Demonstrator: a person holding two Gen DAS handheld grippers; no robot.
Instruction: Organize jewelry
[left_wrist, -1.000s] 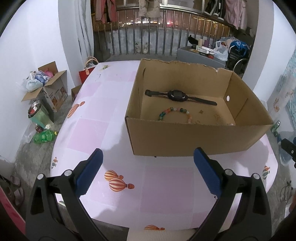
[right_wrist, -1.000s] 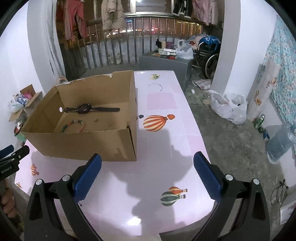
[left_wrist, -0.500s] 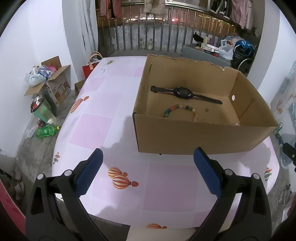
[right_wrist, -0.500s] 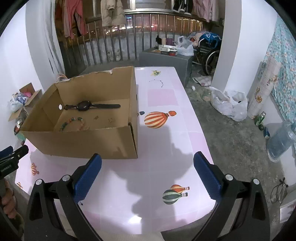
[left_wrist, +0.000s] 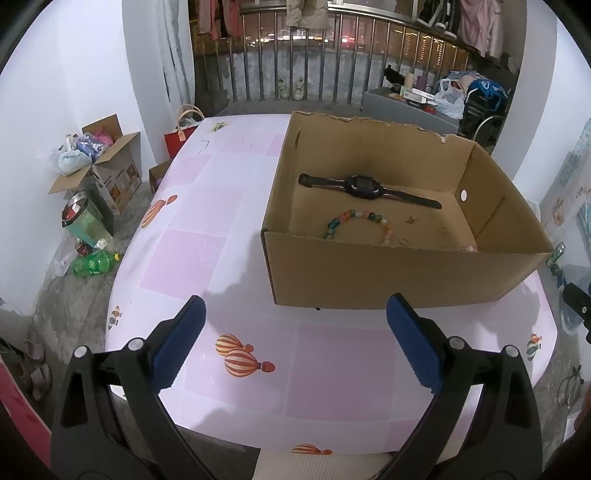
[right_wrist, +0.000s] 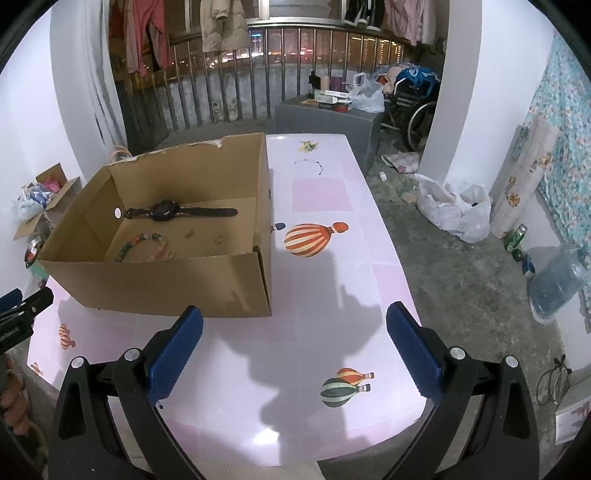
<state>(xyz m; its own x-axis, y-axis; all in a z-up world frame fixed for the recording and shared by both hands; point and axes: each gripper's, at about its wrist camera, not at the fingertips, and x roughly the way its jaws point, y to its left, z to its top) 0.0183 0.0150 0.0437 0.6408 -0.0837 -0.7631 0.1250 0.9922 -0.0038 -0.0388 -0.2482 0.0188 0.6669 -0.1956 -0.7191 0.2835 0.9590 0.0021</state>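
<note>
An open cardboard box (left_wrist: 399, 273) (right_wrist: 166, 284) stands on a pink table (left_wrist: 207, 206) (right_wrist: 321, 295) printed with balloons. Inside lie a black watch (left_wrist: 364, 186) (right_wrist: 166, 211), a coloured bead bracelet (left_wrist: 354, 221) (right_wrist: 142, 242) and a few small trinkets (left_wrist: 410, 220) (right_wrist: 219, 239). A thin dark necklace (right_wrist: 314, 164) lies on the table's far end, beside a small yellow-green piece (right_wrist: 308, 146). My left gripper (left_wrist: 295, 332) hangs open before the box's near wall, holding nothing. My right gripper (right_wrist: 293, 336) is open over the bare table, right of the box.
Cardboard boxes, bags and a green bottle (left_wrist: 94, 264) sit on the floor at left. A white plastic bag (right_wrist: 458, 212) and a water jug (right_wrist: 554, 284) stand on the floor at right. A grey cabinet (right_wrist: 328, 118) and railing lie beyond the table.
Both grippers have drawn back and risen a little, so the box sits farther away and more of the near table shows. Both stayed open.
</note>
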